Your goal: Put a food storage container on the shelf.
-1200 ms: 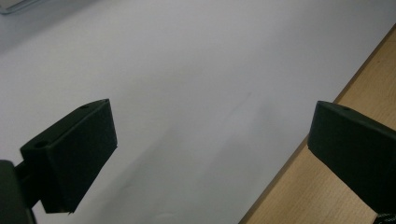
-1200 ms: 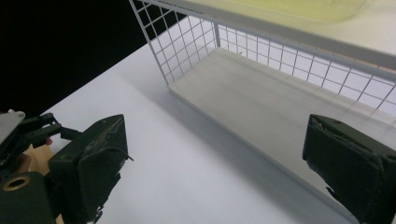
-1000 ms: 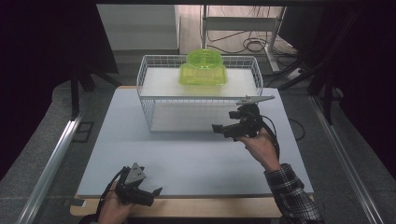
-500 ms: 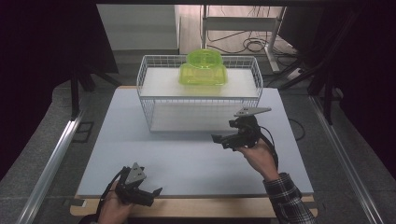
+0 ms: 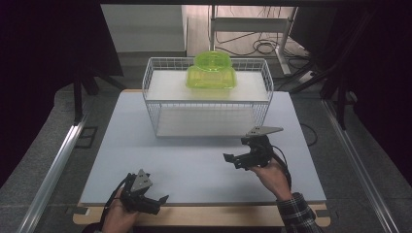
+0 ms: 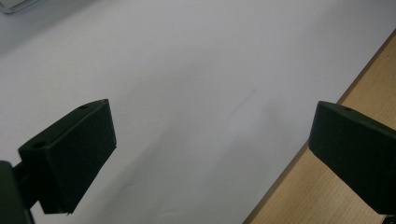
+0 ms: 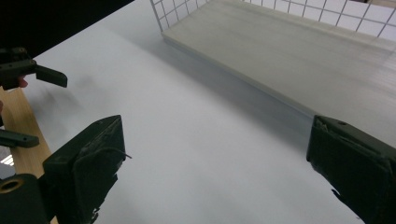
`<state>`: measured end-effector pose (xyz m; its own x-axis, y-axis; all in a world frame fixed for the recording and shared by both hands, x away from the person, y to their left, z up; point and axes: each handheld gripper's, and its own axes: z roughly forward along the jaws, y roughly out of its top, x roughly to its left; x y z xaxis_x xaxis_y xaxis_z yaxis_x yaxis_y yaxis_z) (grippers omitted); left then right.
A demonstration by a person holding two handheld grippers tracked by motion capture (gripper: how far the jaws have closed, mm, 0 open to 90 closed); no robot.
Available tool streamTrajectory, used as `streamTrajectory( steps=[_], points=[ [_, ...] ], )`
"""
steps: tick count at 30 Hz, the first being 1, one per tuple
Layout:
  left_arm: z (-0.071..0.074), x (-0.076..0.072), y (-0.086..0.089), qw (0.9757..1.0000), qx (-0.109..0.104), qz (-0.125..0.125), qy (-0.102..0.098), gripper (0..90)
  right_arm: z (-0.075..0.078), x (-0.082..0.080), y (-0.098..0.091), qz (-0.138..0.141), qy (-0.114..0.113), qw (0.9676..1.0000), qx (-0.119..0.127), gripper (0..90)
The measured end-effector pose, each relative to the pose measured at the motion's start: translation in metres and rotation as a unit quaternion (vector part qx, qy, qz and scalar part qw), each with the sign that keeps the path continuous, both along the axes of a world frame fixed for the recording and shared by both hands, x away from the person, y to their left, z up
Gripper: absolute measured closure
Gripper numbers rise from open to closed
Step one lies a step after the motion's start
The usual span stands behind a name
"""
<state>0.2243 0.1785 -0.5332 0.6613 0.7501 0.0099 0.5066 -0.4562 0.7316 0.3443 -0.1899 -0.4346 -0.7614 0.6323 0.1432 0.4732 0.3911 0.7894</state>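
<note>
With my right gripper (image 5: pixel 239 158) spread empty over the tabletop (image 5: pixel 194 160) near the wire rack (image 5: pixel 207 99), reaching carelessly for the green container (image 5: pixel 211 72) on top could snag the mesh; my left gripper (image 5: pixel 154 201) rests spread.

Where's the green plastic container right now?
High view: the green plastic container sits on the top shelf of the white wire rack, far centre, beyond the right gripper.

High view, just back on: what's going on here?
A person holds a claw in each hand over the white mat. Both are open and hold nothing. The right claw hovers in front of the wire basket; the left claw sits at the near edge. A green container rests on the shelf in the basket.
</note>
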Motion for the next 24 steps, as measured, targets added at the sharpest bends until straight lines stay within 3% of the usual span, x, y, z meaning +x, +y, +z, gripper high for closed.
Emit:
streamTrajectory(
  steps=[18, 24],
  points=[
    [0.0, 0.0, 0.0, 1.0, 0.001, 0.001, -0.002, 0.7, -0.026, -0.017, -0.02, -0.016, 0.01, 0.9998, -0.01, 3.2],
    [0.0, 0.0, 0.0, 1.0, 0.002, 0.002, -0.001, 0.7, -0.032, -0.024, -0.029, -0.027, 0.001, 0.9995, -0.015, 3.2]
  ],
)
